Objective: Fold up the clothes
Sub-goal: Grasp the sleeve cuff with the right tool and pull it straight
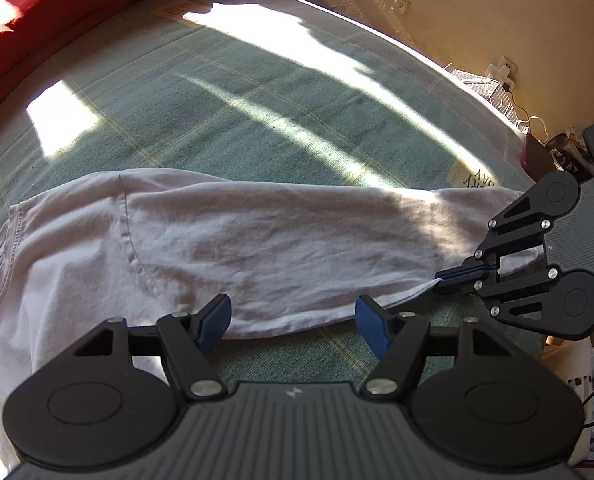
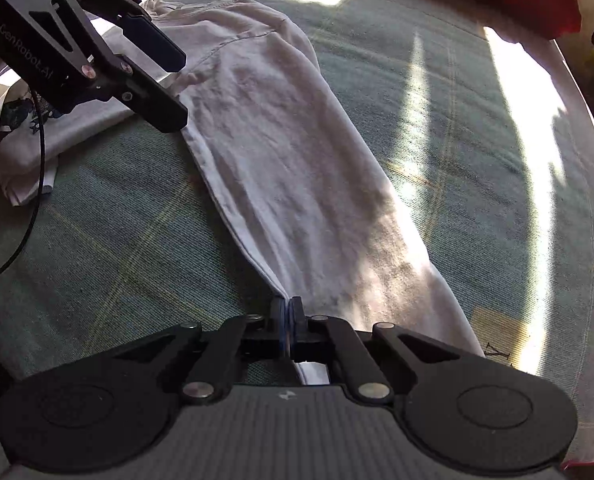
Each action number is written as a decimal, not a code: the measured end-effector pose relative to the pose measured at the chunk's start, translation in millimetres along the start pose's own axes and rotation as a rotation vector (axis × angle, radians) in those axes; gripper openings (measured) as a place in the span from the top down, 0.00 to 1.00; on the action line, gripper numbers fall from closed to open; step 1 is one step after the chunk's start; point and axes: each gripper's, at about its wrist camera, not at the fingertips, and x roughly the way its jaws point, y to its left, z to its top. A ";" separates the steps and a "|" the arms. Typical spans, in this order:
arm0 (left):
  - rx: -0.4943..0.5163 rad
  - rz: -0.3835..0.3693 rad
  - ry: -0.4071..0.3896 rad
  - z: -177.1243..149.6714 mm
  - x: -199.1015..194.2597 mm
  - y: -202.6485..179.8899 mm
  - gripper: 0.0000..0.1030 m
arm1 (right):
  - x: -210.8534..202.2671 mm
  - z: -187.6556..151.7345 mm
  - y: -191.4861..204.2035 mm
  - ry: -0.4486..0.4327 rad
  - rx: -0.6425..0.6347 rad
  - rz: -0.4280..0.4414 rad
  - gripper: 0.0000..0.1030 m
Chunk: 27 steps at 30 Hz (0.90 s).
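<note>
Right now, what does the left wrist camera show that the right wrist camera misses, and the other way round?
Only the left wrist view shows the wall socket and the wire rack beside the bed. Only the right wrist view shows a second white garment with a dark print and a black cable. Both show the white shirt on the green bedcover, the open left tool, the right tool shut on the shirt's edge, and the red bedding.
</note>
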 end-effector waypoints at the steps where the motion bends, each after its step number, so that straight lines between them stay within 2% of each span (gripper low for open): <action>1: -0.003 -0.002 -0.002 -0.2 -1.2 0.0 0.33 | -1.8 0.5 -2.8 0.001 0.014 0.016 0.98; 6: -0.011 -0.007 -0.009 -1.8 -4.7 -0.2 0.33 | -11.9 4.5 -11.2 0.005 0.062 0.107 0.98; 11: -0.016 -0.014 -0.006 -3.6 -5.7 -1.3 0.33 | -15.8 7.4 -4.4 0.027 0.088 0.258 0.98; 14: -0.015 -0.015 0.000 -4.5 -4.4 -2.4 0.33 | -10.9 9.2 -2.1 0.057 0.117 0.342 0.90; 15: -0.015 -0.016 0.000 -4.9 -4.1 -2.3 0.33 | -13.4 9.5 -2.7 0.048 0.125 0.346 0.86; 17: -0.015 -0.015 0.004 -4.7 -3.1 -1.9 0.33 | -19.4 10.8 -6.4 0.027 0.143 0.357 0.85; 22: -0.018 -0.016 0.005 -2.6 -0.9 -2.3 0.33 | -45.1 16.3 -39.8 -0.094 0.247 0.324 0.85; 25: -0.013 -0.022 0.004 -2.2 -0.3 -5.4 0.33 | -45.2 13.9 -71.0 -0.112 0.306 0.192 0.85; 27: -0.009 -0.027 0.006 -1.6 0.8 -6.3 0.33 | -41.6 4.0 -87.5 -0.089 0.328 0.106 0.85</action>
